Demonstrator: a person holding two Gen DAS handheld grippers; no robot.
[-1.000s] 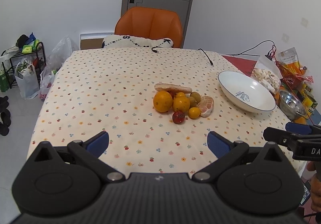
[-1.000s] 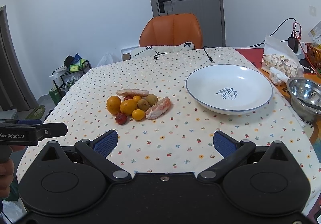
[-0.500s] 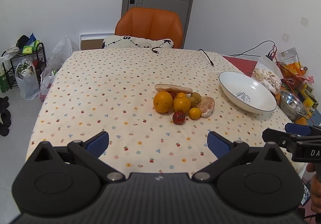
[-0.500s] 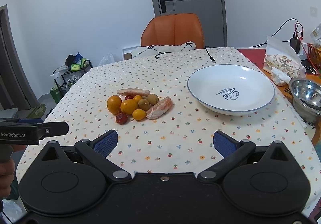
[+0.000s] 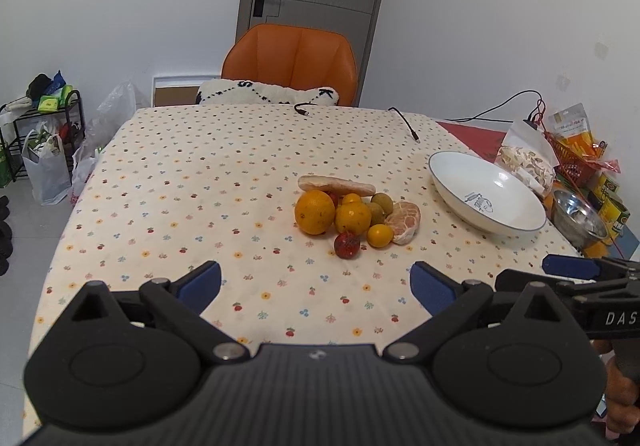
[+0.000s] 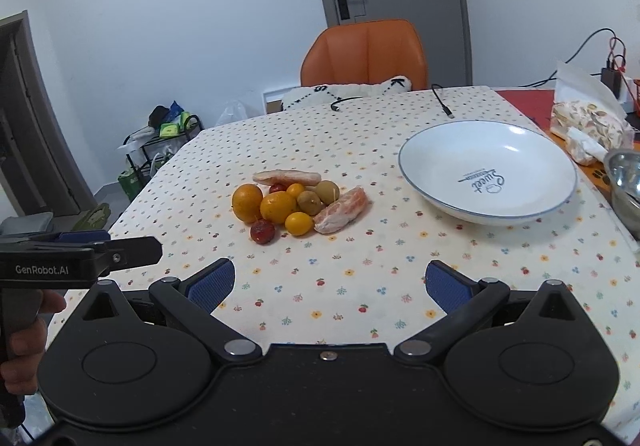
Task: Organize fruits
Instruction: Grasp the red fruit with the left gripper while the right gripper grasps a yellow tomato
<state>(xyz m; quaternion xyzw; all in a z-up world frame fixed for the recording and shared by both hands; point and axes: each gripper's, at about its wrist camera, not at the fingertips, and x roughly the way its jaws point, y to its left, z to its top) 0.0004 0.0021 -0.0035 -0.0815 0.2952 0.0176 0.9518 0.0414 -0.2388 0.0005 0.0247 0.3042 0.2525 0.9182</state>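
Observation:
A heap of fruit (image 5: 352, 212) (image 6: 298, 204) lies mid-table: a large orange (image 5: 315, 212), smaller oranges, two brown-green kiwis, a small red fruit (image 5: 346, 244) (image 6: 262, 231), a peeled citrus piece (image 5: 406, 221) (image 6: 342, 209) and a long peeled segment (image 5: 336, 185) behind. An empty white bowl (image 5: 486, 202) (image 6: 486, 170) stands to its right. My left gripper (image 5: 316, 282) is open, held short of the heap near the table's front. My right gripper (image 6: 330, 282) is open too, nothing between its fingers, also short of the fruit.
A steel bowl (image 5: 580, 220), snack bags (image 6: 588, 124) and cables sit at the table's right. An orange chair (image 5: 290, 60) with a cushion stands at the far edge. A rack and bags (image 5: 40, 150) stand on the floor at left.
Both grippers have eased slightly forward toward the table; the fruit and bowl have not moved. Both stay open.

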